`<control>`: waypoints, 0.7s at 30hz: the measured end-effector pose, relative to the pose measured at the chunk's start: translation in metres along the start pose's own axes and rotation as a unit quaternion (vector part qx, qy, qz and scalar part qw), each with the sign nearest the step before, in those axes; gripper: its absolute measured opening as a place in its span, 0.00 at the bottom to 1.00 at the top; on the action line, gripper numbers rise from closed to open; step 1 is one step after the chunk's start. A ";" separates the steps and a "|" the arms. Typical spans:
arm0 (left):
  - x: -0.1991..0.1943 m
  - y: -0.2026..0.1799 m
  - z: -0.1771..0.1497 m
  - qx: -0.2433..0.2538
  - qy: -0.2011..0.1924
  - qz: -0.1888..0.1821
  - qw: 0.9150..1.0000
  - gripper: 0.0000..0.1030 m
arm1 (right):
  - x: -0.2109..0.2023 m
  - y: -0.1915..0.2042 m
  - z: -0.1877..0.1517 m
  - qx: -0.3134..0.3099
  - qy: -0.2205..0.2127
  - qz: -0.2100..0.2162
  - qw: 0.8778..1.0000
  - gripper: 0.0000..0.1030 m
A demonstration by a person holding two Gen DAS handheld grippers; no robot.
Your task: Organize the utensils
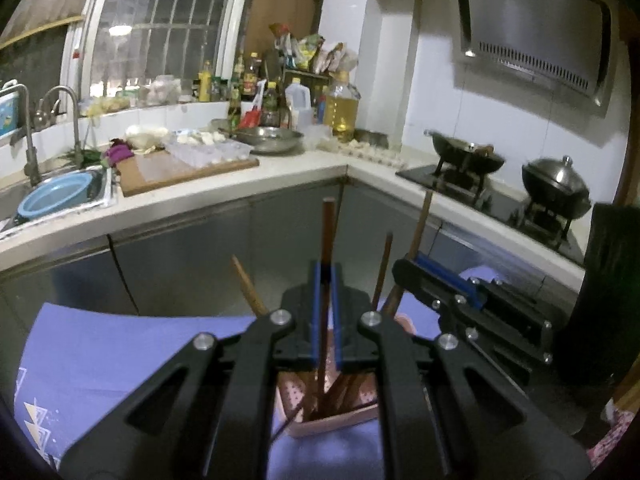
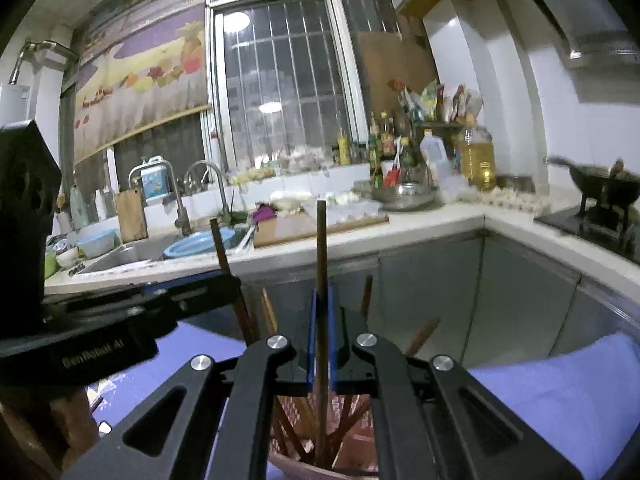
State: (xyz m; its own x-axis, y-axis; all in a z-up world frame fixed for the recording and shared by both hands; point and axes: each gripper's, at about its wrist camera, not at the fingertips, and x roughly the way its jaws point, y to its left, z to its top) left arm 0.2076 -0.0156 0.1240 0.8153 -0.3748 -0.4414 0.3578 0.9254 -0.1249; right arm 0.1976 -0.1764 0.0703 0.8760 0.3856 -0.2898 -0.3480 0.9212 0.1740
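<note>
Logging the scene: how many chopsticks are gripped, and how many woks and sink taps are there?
Brown wooden chopsticks, one gripped per gripper: 2
Dark metal woks: 2
Curved steel sink taps: 2
Total: 6

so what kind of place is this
A home kitchen, most likely: a sink with faucets, a gas stove with woks under a range hood, and oil and sauce bottles crowding the counter.

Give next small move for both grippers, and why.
Probably open both and release. The left gripper and right gripper are each shut on an upright brown wooden chopstick whose lower end already sits inside the pinkish dotted holder among the others.
</note>
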 end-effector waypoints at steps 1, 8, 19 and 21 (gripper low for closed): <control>0.003 -0.003 -0.006 0.006 0.007 0.000 1.000 0.05 | 0.001 0.000 -0.006 -0.001 0.008 0.002 1.000 0.05; -0.003 -0.014 -0.027 0.014 0.038 0.013 0.999 0.15 | -0.007 0.006 -0.033 0.023 0.084 0.031 0.996 0.08; -0.138 -0.005 -0.050 -0.047 -0.060 0.010 0.997 0.68 | -0.145 0.018 -0.044 0.099 -0.006 0.028 0.995 0.57; -0.150 -0.007 -0.078 -0.049 -0.047 0.027 0.997 0.76 | -0.166 0.019 -0.076 0.143 0.011 0.021 0.989 0.61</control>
State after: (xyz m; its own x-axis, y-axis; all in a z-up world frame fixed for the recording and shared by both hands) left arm 0.0470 0.0388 0.1220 0.8725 -0.3245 -0.3654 0.2703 0.9434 -0.1924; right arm 0.0204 -0.2192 0.0499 0.8543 0.4271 -0.2963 -0.2725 0.8534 0.4444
